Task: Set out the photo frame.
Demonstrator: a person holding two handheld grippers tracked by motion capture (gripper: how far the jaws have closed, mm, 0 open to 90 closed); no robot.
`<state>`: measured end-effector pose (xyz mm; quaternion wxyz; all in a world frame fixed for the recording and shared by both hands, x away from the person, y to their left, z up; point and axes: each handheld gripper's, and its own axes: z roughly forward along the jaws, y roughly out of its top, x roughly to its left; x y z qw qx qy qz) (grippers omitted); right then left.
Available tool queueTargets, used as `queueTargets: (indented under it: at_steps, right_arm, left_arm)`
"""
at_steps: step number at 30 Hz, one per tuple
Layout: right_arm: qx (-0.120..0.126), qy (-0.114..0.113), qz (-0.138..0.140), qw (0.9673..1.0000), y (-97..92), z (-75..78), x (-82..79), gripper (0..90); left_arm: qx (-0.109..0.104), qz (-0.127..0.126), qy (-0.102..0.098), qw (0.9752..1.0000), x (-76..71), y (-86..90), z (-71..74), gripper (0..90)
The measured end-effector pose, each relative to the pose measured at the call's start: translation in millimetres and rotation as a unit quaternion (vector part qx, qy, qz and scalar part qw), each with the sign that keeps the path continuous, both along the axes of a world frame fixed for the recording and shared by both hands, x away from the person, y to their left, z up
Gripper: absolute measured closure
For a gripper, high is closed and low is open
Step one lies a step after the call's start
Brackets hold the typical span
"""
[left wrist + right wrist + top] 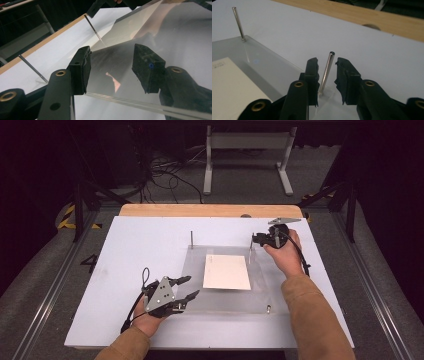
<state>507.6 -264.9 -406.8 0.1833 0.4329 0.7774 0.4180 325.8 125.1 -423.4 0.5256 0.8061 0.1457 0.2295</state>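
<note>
A clear acrylic plate lies on the white board, with a cream card on its middle. Thin metal pins stand at its far corners: the left pin and the right pin. My left gripper is open at the plate's front-left edge; in the left gripper view its jaws hover over the plate with nothing between them. My right gripper is open with the right pin standing between its jaws, close to the left one.
A short stub sits at the plate's front-right corner. The wooden table edge runs behind the board. Beyond it are a grey metal stand and cables on the floor. The other far pin stands left of my right gripper.
</note>
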Motion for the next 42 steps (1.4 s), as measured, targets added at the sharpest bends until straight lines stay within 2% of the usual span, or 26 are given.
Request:
queueTargets:
  at_steps: [6,9,11,15,17,19,21,23,25,26,30,32,33,34,37,40,42]
  right_arm:
    - [0.011,-0.043,0.032,0.9985,-18.4,16.3,-30.0,61.6]
    - [-0.005,-0.067,0.069,0.9953,-22.4,21.6,-49.7,49.9]
    - [-0.012,-0.074,0.094,0.9928,-25.0,23.7,-60.9,47.1]
    - [-0.025,-0.092,0.118,0.9885,-30.9,27.1,-82.7,44.1]
    - [-0.027,-0.094,0.124,0.9875,-31.8,27.6,-87.5,43.5]
    - [-0.026,-0.103,0.133,0.9854,-33.6,28.2,-103.2,41.5]
    - [-0.028,-0.108,0.132,0.985,-33.9,28.0,-106.4,39.9]
    - [-0.029,-0.116,0.134,0.9838,-36.7,27.3,-121.9,38.1]
    - [-0.035,-0.118,0.133,0.9835,-38.0,27.3,-126.4,37.8]
    - [-0.041,-0.122,0.133,0.9827,-39.8,27.5,-131.0,37.3]
    - [-0.04,-0.14,0.14,0.9795,-45.6,28.6,-149.6,35.9]
    - [-0.048,-0.143,0.144,0.978,-44.7,28.7,-159.6,34.7]
    - [-0.058,-0.142,0.147,0.9772,-41.9,28.8,-170.0,33.6]
    - [-0.058,-0.142,0.147,0.9772,-41.9,28.8,-170.0,33.6]
    - [-0.058,-0.147,0.162,0.9741,-36.5,29.2,-181.0,32.1]
    - [-0.072,-0.155,0.168,0.9708,-31.2,27.7,-186.4,32.8]
    - [-0.074,-0.147,0.169,0.9717,-31.1,24.7,-186.2,32.2]
  left_arm:
    - [0.003,0.001,0.005,1.0,1.8,-0.2,5.0,48.4]
    - [0.001,0.001,0.011,0.9999,3.2,0.0,7.6,48.4]
    - [-0.001,0.002,0.015,0.9999,3.7,-0.2,8.6,48.3]
    - [0.0,0.001,0.017,0.9999,4.8,0.0,10.3,48.3]
    - [0.0,0.001,0.019,0.9998,4.7,0.0,10.7,48.3]
    - [-0.001,0.002,0.019,0.9998,5.0,-0.2,11.2,48.3]
    - [0.0,0.002,0.02,0.9998,5.0,-0.1,11.7,48.3]
    - [0.0,0.003,0.022,0.9997,4.8,-0.2,12.4,48.3]
    - [0.001,0.003,0.022,0.9998,4.7,0.0,13.4,48.3]
    - [0.0,0.003,0.022,0.9997,4.7,0.2,13.8,48.3]
    - [0.001,0.003,0.025,0.9997,4.4,0.8,15.7,48.3]
    - [0.002,0.002,0.025,0.9997,4.1,1.2,16.4,48.3]
    - [0.001,0.001,0.026,0.9997,3.6,1.4,17.0,48.3]
    - [0.001,0.001,0.026,0.9997,3.6,1.4,17.0,48.3]
    - [0.001,-0.003,0.027,0.9996,3.3,2.1,18.2,48.3]
    - [0.001,-0.007,0.025,0.9997,3.3,2.5,17.9,48.2]
    - [-0.002,-0.007,0.029,0.9996,3.2,2.8,18.4,48.3]
